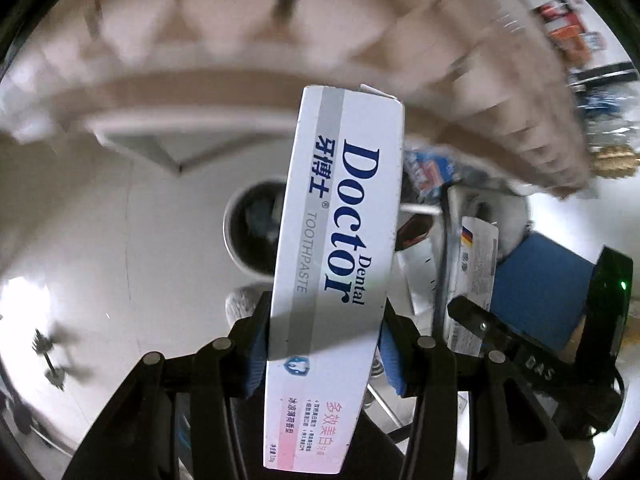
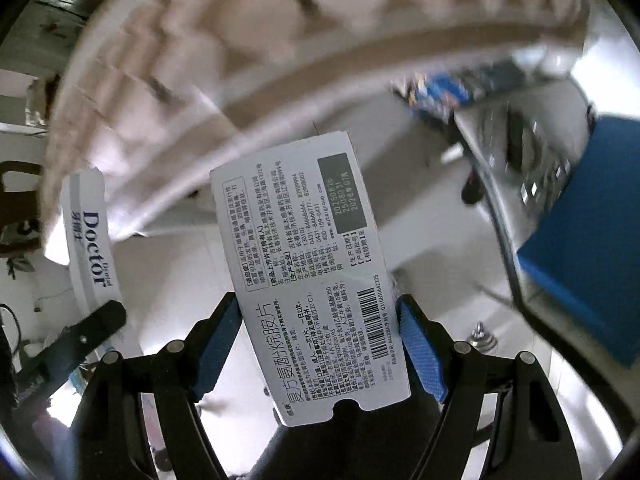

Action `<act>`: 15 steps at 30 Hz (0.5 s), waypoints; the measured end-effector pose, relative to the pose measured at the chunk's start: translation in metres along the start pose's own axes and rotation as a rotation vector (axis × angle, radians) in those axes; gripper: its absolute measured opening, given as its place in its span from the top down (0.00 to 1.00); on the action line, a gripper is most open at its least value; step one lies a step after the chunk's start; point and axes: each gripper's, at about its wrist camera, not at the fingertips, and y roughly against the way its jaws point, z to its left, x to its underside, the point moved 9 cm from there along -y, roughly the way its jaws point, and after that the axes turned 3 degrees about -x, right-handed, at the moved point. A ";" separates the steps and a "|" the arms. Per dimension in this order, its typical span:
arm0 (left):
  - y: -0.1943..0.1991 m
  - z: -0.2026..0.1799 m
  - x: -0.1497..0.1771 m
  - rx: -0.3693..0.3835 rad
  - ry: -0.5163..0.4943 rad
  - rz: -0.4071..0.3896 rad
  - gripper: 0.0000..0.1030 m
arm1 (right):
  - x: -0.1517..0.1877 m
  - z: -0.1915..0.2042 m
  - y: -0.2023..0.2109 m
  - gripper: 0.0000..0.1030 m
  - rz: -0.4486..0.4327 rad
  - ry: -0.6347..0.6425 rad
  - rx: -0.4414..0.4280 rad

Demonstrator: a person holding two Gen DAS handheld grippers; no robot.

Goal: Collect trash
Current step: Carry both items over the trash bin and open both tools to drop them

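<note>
— Toothpaste box (image 1: 336, 264), the white "Dental Doctor" one: where are we seeing it?

— We are seeing it standing lengthwise in the left gripper (image 1: 320, 344), whose blue pads (image 1: 256, 360) are pressing on its two long sides near the lower half. It is reaching up and away from the fingers, its far flap slightly open at the top.

— And the other piece of trash?

— We are looking at a flat white medicine carton (image 2: 308, 276) with a barcode and printed Chinese text. The right gripper (image 2: 320, 340) is clamping it, blue pads (image 2: 420, 348) touching both edges, and the carton is leaning slightly to the left.

— Are the two near each other?

— We are finding them side by side: the right wrist view is showing the toothpaste box (image 2: 90, 240) off to its left, and the left wrist view is showing the medicine carton (image 1: 472, 280) to its right.

— What is lying beyond them?

— We are making out a round dark-lined bin (image 1: 252, 232) behind the toothpaste box, on a pale glossy floor (image 1: 100, 240). A blue panel (image 2: 592, 240) is sitting to the right, and a blurred beige tufted surface (image 1: 280, 20) is curving overhead.
</note>
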 end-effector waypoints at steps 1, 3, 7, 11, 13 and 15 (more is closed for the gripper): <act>-0.020 0.004 -0.002 0.004 0.013 0.016 0.57 | 0.004 -0.007 -0.019 0.23 0.017 -0.005 0.003; -0.069 0.015 -0.011 0.010 0.053 0.047 0.57 | 0.009 -0.019 -0.062 0.23 0.053 -0.021 -0.003; -0.159 0.034 -0.034 0.038 0.111 0.101 0.56 | 0.006 -0.037 -0.152 0.23 0.097 -0.051 -0.036; -0.230 0.048 -0.050 0.095 0.154 0.157 0.56 | -0.004 -0.049 -0.232 0.23 0.134 -0.090 -0.077; -0.253 0.053 -0.055 0.123 0.168 0.178 0.55 | -0.009 -0.053 -0.270 0.23 0.148 -0.099 -0.092; -0.271 0.066 -0.055 0.118 0.174 0.194 0.53 | -0.013 -0.053 -0.298 0.23 0.163 -0.101 -0.110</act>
